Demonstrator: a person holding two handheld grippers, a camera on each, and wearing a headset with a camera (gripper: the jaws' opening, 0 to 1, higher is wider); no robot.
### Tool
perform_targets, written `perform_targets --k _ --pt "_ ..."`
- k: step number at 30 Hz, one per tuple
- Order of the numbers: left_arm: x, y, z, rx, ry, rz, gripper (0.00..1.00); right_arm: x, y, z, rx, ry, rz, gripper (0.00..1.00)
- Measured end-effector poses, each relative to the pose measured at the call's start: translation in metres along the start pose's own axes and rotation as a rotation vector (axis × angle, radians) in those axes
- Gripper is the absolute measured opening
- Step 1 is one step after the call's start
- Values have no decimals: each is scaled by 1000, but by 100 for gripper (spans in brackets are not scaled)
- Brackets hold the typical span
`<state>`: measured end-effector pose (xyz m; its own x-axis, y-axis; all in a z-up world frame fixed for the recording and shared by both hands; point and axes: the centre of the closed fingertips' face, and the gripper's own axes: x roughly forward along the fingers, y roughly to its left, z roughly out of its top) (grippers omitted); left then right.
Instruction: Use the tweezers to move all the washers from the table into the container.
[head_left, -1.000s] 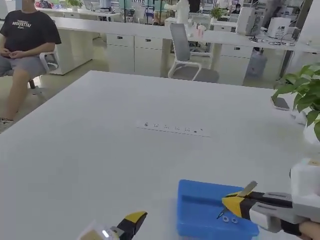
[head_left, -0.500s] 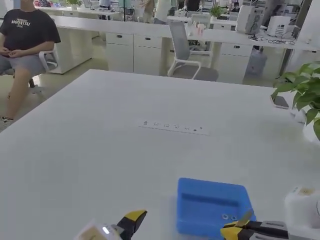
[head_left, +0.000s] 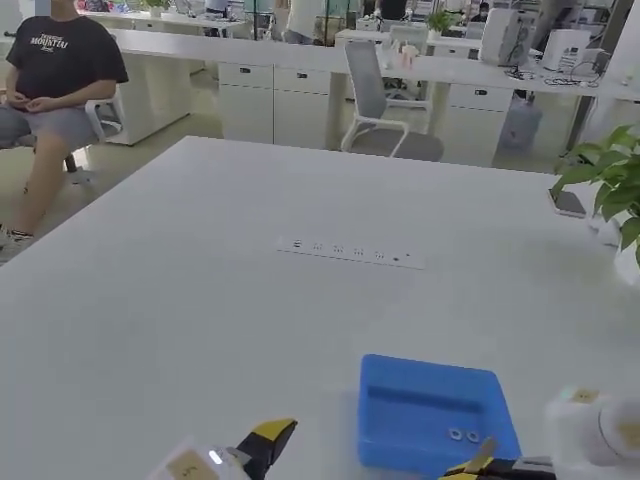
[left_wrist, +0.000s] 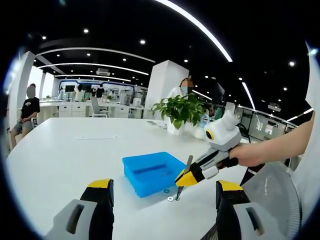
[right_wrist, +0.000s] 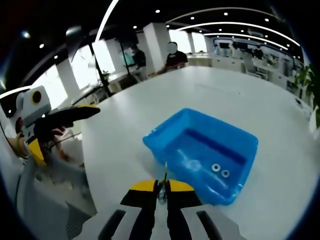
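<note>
While the right gripper (right_wrist: 162, 186) has its yellow-tipped jaws pressed together on the thin metal tweezers (right_wrist: 164, 174), the left gripper (left_wrist: 164, 187) hangs with its jaws spread wide and nothing between them. The shallow blue plastic container (right_wrist: 200, 145) sits on the white table (head_left: 200, 300), toward 5 o'clock in the head view. There the left gripper is at 8 o'clock of it and the right gripper at its 5 o'clock edge. Two small silver ring washers (right_wrist: 216, 167) lie side by side on the container floor, near the corner at 4 o'clock in the right gripper view. In the left gripper view the tweezers slant down toward 7 o'clock from the right gripper. Their tip is at a loose silver washer (left_wrist: 171, 199) on the table, just outside the container's near wall; whether it touches the washer I cannot tell. What looks like a second loose washer (left_wrist: 166, 190) lies just beside it at 11 o'clock.
</note>
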<state>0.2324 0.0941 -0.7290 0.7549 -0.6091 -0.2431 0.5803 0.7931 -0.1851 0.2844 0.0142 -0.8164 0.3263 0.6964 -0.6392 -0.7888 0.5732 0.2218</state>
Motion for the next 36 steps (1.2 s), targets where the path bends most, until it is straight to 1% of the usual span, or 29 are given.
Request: perform_targets --k 2,5,9,11,14,18,20,25,29,32,35,36 --pt "0 -2 2 -1 -11 -12 86 1 2 0 -12 6 6 4" --pt "1 -3 -1 4 7 -11 85 1 4 0 -19 7 10 4" --pt "1 -2 -1 5 5 -13 85 0 8 -2 -22 11 17 4" --pt "1 -2 -3 3 11 -15 85 0 10 -3 -36 16 20 4" --pt "1 -4 -2 7 9 -21 85 -1 13 -4 -42 21 24 4" --pt "2 -5 -4 11 17 -22 85 -1 17 -6 -53 29 33 4" --pt "2 -6 -3 11 16 -24 85 -1 20 -6 -53 30 41 4" --pt "2 -7 -1 11 13 -22 85 0 24 -7 -79 42 48 4" --pt "1 -5 -2 8 12 -18 84 1 29 -7 -77 48 66 4" --pt "1 -4 -2 8 11 -17 84 2 30 -7 -77 49 68 4" --pt "1 -3 -2 9 11 -15 84 2 29 -7 -98 57 64 4" --pt "1 -3 -3 9 11 -15 84 2 31 -7 -119 59 67 4"
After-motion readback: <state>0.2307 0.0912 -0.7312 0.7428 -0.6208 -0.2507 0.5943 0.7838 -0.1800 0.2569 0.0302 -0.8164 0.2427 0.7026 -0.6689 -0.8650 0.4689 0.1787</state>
